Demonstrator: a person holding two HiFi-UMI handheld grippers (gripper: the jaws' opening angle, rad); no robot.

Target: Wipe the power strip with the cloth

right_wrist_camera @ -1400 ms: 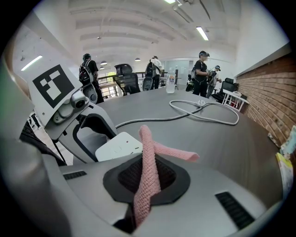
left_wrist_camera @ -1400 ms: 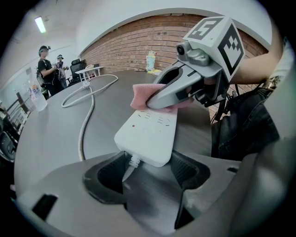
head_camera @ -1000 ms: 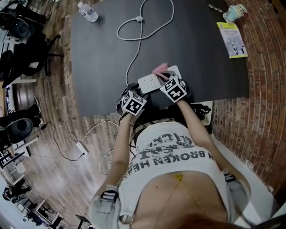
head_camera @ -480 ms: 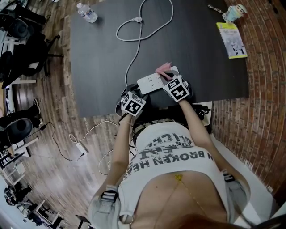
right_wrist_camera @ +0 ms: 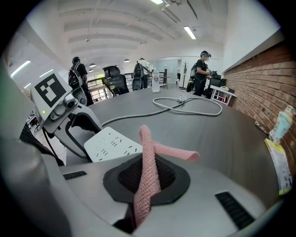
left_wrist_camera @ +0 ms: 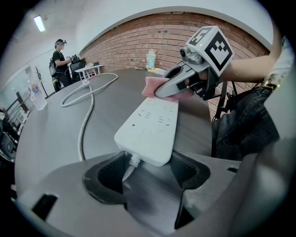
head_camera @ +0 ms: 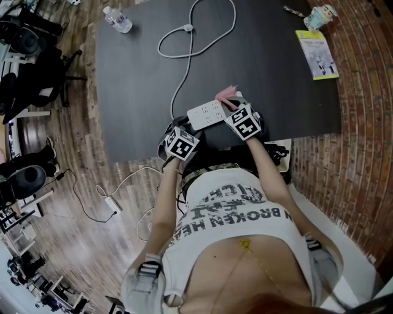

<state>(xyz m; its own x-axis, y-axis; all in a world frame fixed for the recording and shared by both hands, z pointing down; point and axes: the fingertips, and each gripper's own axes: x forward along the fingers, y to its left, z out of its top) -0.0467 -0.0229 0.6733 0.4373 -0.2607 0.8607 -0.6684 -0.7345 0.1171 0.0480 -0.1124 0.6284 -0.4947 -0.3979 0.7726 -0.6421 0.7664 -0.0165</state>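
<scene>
Pink cloth (right_wrist_camera: 149, 157) clenched in right tongs (right_wrist_camera: 147, 179), lying at far end of power strip (left_wrist_camera: 150, 126); left tongs (left_wrist_camera: 148, 169) grasp the strip's cable end on worktop (head_camera: 270, 73).

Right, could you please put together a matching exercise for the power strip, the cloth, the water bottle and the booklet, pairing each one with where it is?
1. power strip
2. cloth
3. water bottle
4. booklet

A. far left corner of the table
B. pinched in the right gripper
C. cord end held in the left gripper
D. far right of the table

Pairs: 1-C, 2-B, 3-A, 4-D
</scene>
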